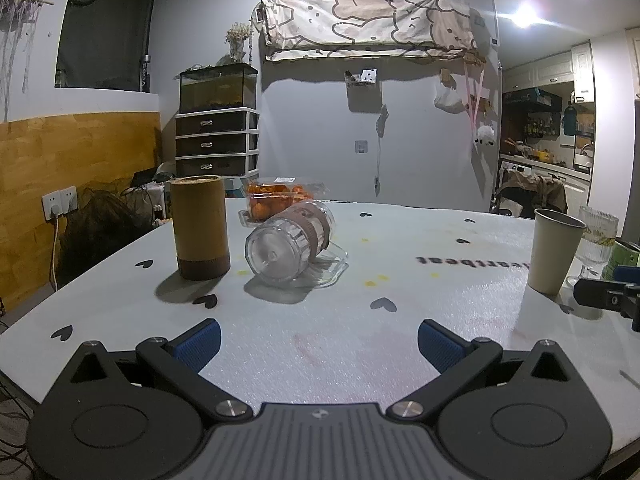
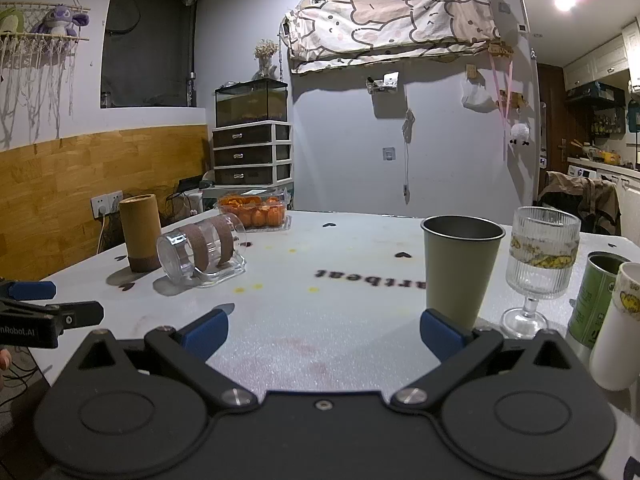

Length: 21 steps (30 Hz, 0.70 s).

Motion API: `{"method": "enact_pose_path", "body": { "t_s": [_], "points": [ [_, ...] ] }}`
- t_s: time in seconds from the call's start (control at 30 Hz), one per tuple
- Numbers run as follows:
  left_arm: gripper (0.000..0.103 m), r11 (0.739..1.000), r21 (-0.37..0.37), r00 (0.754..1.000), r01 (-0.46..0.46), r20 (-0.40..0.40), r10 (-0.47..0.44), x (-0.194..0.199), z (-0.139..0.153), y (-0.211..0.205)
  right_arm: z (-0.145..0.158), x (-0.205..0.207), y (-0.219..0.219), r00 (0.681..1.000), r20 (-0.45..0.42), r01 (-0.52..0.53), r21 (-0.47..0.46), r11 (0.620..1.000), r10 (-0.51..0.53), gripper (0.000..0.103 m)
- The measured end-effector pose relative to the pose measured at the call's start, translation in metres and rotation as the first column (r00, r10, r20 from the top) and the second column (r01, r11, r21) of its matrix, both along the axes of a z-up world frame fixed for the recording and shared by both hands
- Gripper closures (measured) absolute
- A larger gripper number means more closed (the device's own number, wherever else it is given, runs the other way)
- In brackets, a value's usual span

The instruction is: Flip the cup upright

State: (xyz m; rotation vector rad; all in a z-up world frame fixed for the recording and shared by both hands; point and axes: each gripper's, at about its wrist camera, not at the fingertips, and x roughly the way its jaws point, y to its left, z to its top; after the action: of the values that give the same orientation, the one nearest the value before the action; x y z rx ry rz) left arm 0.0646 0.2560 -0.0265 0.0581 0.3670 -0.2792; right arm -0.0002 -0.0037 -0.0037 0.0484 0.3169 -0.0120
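Observation:
A clear glass cup (image 1: 289, 246) with brown bands lies on its side on the white table, base toward me, partly resting on a clear glass dish (image 1: 332, 266). In the right wrist view the cup (image 2: 196, 252) lies at the left with the dish (image 2: 224, 272) under it. My left gripper (image 1: 319, 344) is open and empty, a short way in front of the cup. My right gripper (image 2: 324, 330) is open and empty, well to the right of the cup, its right finger near a beige cup. The left gripper's fingers (image 2: 52, 312) show at the left edge of the right wrist view.
A tall bamboo cylinder (image 1: 200, 226) stands upright just left of the cup. A clear box of oranges (image 1: 280, 198) sits behind it. On the right stand a beige cup (image 2: 460, 268), a ribbed stemmed glass (image 2: 540, 264), a green can (image 2: 596, 300) and a white cup (image 2: 620, 328).

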Motion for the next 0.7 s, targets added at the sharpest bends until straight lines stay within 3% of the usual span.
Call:
{"method": "enact_pose_path", "body": {
  "t_s": [0.7],
  "points": [
    [0.0,1.0,0.002,1.0,0.003,-0.005,-0.003,0.0011,-0.0039,-0.0023,-0.0009,0.0003,-0.0007,1.0,0.0,-0.001,0.001,1.0,0.001,0.0]
  ]
}}
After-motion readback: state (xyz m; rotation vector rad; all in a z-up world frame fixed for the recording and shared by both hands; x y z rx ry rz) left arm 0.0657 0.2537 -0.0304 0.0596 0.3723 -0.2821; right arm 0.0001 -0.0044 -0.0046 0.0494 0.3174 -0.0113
